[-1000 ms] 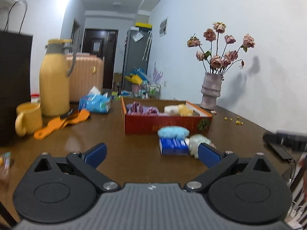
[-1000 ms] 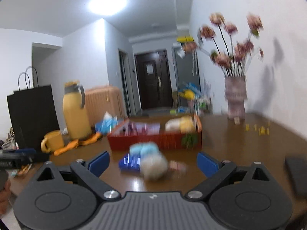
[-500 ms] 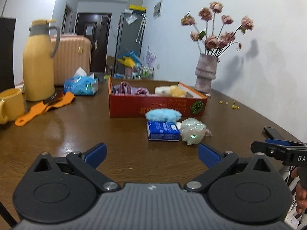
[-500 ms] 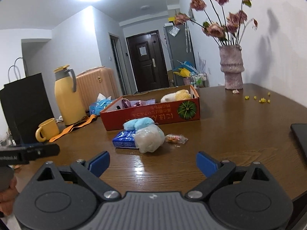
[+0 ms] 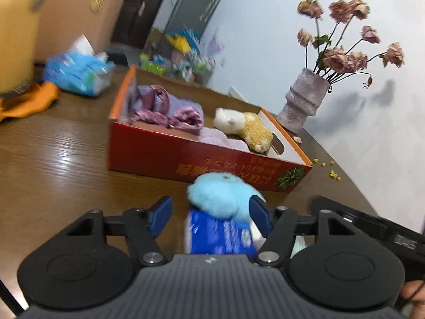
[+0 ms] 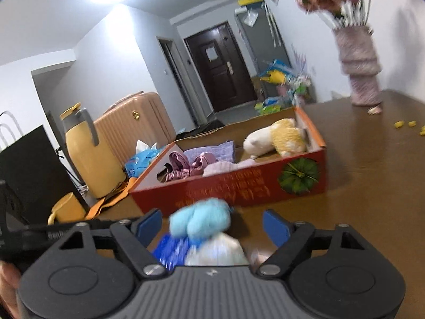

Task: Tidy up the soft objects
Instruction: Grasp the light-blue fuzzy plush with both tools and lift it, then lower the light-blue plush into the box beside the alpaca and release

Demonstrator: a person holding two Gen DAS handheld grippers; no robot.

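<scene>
A fluffy light-blue puff [image 5: 221,195] lies on a blue packet [image 5: 217,235] in front of a red cardboard box [image 5: 186,159]. The box holds purple cloths [image 5: 170,109] and a white and yellow plush [image 5: 245,129]. My left gripper [image 5: 211,214] is open, its jaws on either side of the puff and packet. My right gripper [image 6: 212,226] is open around the same pile: the puff [image 6: 199,220], the packet [image 6: 171,250] and a pale wrapped soft ball [image 6: 216,250]. The box [image 6: 239,188] stands just beyond.
A vase of dried roses [image 5: 305,103] stands at the back right. A yellow thermos [image 6: 87,154], yellow mug [image 6: 66,208], orange strap [image 5: 26,101] and blue tissue pack [image 5: 79,73] sit at the left. A pink suitcase [image 6: 130,125] stands behind the brown table [image 5: 53,159].
Both grippers have moved forward and down to the pile in front of the box, which now lies between each pair of jaws. Both stay open.
</scene>
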